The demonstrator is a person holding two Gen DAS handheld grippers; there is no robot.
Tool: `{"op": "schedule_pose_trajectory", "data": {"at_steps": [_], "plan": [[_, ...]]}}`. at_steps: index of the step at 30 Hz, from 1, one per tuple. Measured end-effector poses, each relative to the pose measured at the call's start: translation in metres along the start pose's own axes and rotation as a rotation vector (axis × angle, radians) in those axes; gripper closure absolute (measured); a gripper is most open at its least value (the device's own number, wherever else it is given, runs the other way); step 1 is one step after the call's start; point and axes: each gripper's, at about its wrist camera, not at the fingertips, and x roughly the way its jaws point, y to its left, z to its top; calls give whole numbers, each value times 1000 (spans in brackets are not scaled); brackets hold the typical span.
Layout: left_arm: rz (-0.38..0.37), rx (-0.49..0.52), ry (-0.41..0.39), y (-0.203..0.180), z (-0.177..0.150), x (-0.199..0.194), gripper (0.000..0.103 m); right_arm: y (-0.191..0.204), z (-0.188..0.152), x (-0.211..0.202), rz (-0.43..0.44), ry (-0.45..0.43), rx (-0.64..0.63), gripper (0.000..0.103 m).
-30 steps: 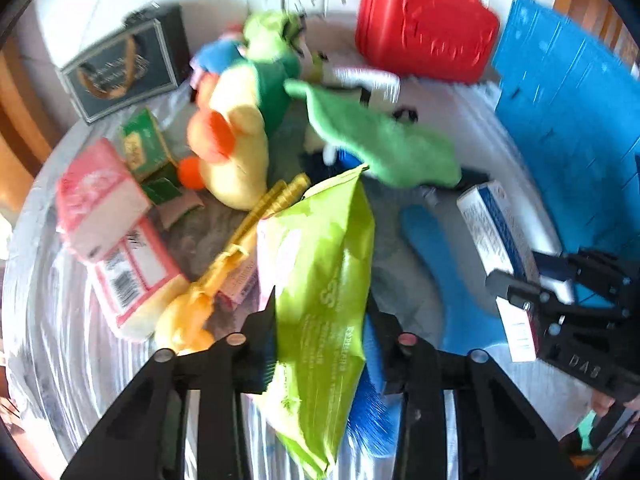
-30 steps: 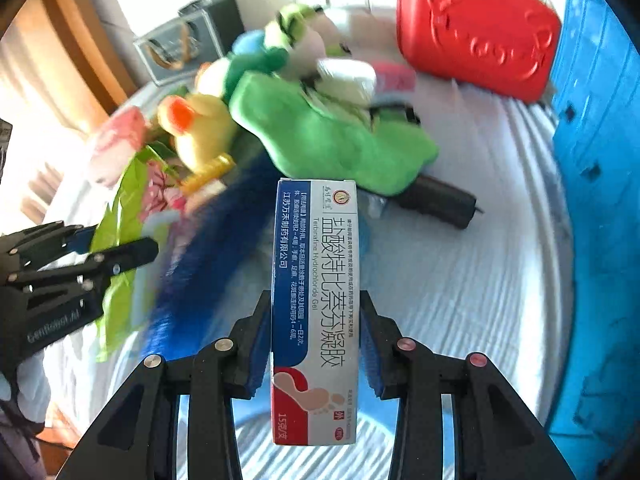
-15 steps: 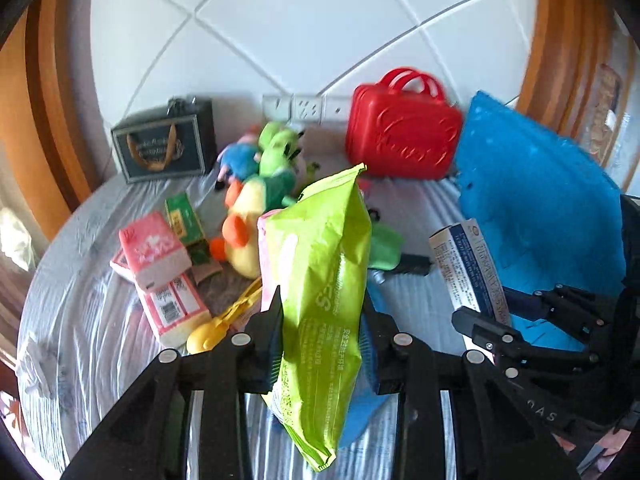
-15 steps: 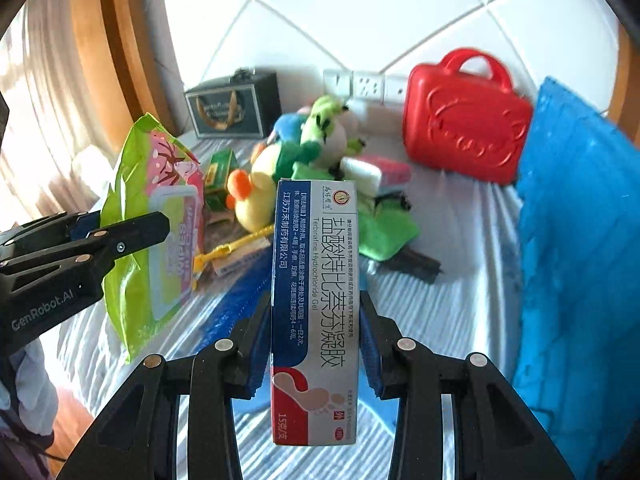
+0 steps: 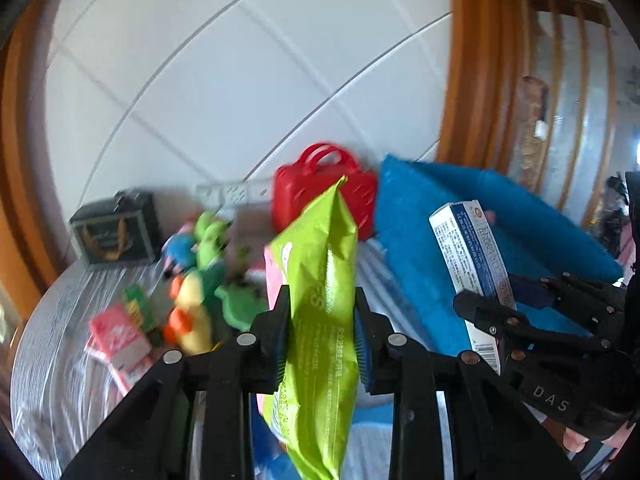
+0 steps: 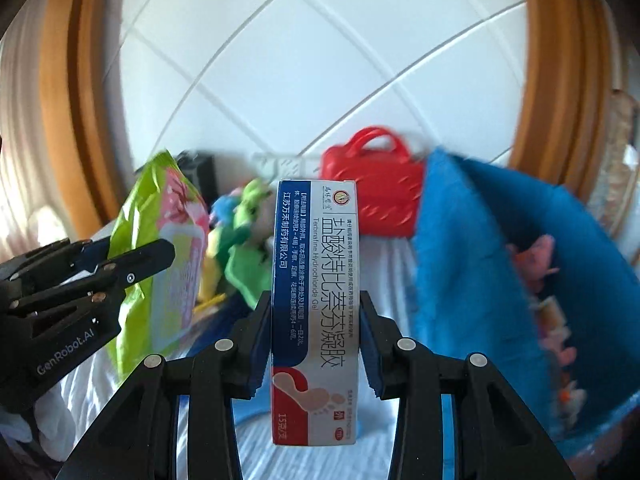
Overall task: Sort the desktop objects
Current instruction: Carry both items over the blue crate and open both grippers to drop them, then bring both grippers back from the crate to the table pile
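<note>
Filling the right side of both views, a blue fabric bin [image 6: 500,264] stands open on the striped tablecloth [image 5: 60,360], with small pinkish things inside it that are too blurred to name. Against the tiled wall [image 5: 200,80] behind sits a red plastic case [image 6: 372,196] with a handle, just left of the bin, and further left a dark box [image 5: 114,232]. A heap of plush toys [image 5: 196,280], yellow, green and blue, lies on the cloth between the dark box and the case, with pink packets [image 5: 120,340] near its left edge. The left gripper [image 5: 320,328] is clamped on a green wipes pack [image 5: 320,320], held up off the table and standing nearly upright between the fingers. The right gripper [image 6: 316,332] pinches a blue and white medicine box [image 6: 314,280], also raised and upright, its printed face toward the camera; seen from the left wrist, this box hangs just in front of the bin's near wall.
</note>
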Motion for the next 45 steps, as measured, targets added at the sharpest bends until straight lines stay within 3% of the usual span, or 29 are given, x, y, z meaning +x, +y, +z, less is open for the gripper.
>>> {"op": "schedule_pose_trajectory", "data": {"at_steps": [6,10,16,19,21,27,33,37,40,42,44,45], "plan": [[-70,60,-89,-70,45,0,78,-68,18,-36,-76,-78,89,65],[-110,102,-198,-142,83,-8,78,-138,24,-58,-149,-120,130,65],[-181,116,-232,-246,117,9,78,-248,25,-59,-237,-79,135,65],[-186,122,-162,-293,122,38,78,-291,17,-44,-235,-17,146,65],[-188,123,-70,-322,118,65,78,-315,10,-35,-238,16,153,65],[-150,148,149,-367,88,129,78,-365,-13,-33,-224,59,174,65],[-110,174,209,-379,67,139,73,-385,-26,-25,-208,110,163,64],[-109,172,211,-382,53,134,51,-390,-35,-20,-201,131,149,63],[-117,155,209,-374,46,129,46,-393,-43,-18,-197,134,146,38],[-113,146,209,-369,44,127,46,-392,-43,-21,-195,128,142,10],[-105,137,198,-366,42,122,45,-391,-45,-26,-200,116,133,0],[-104,135,192,-365,42,119,45,-390,-45,-29,-207,109,125,0]]}}
